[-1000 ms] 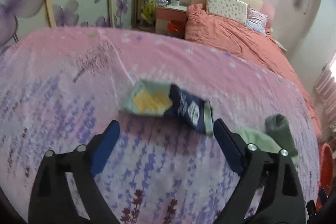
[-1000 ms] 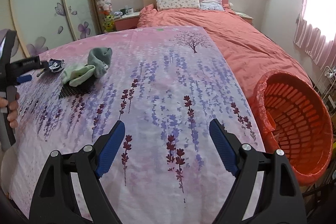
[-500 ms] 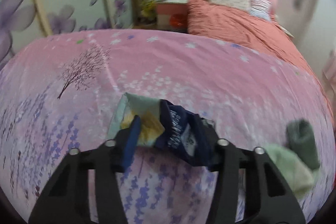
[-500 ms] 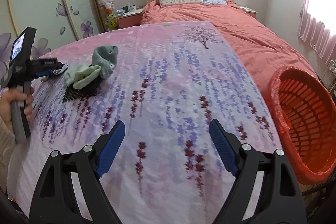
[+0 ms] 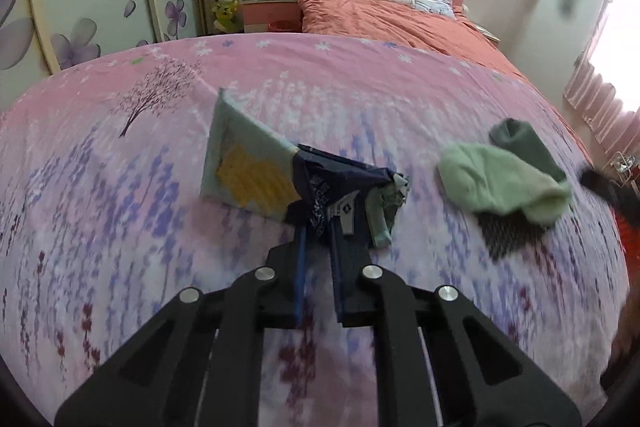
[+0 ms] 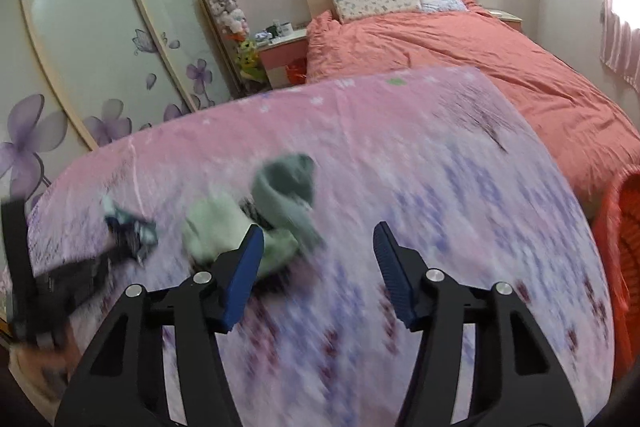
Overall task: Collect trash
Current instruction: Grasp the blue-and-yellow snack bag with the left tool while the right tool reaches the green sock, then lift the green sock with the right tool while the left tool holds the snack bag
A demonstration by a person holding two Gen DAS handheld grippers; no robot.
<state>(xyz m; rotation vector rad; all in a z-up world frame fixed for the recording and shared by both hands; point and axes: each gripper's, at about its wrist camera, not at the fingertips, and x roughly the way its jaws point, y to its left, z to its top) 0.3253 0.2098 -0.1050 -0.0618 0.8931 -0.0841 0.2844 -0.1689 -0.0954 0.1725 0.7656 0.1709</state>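
Left wrist view: we see the left hand-held gripper (image 5: 320, 227) angled down, jaws clamped on the crumpled end of the snack wrapper (image 5: 280, 179), which a second ago lay loose between wide jaws on the purple floral sheet (image 5: 120, 227). Beside it lie green socks (image 5: 500, 183). Our right hand-held gripper (image 6: 318, 247) has just been narrowing, nothing between its jaws, nearer the socks; open sheet runs to the orange basket (image 6: 624, 247) at the edge.

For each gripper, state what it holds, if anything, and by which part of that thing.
The left gripper is shut on the snack wrapper, pinching its crumpled dark-blue end. The right gripper holds nothing; its jaws, just closing, stand apart over the sheet.
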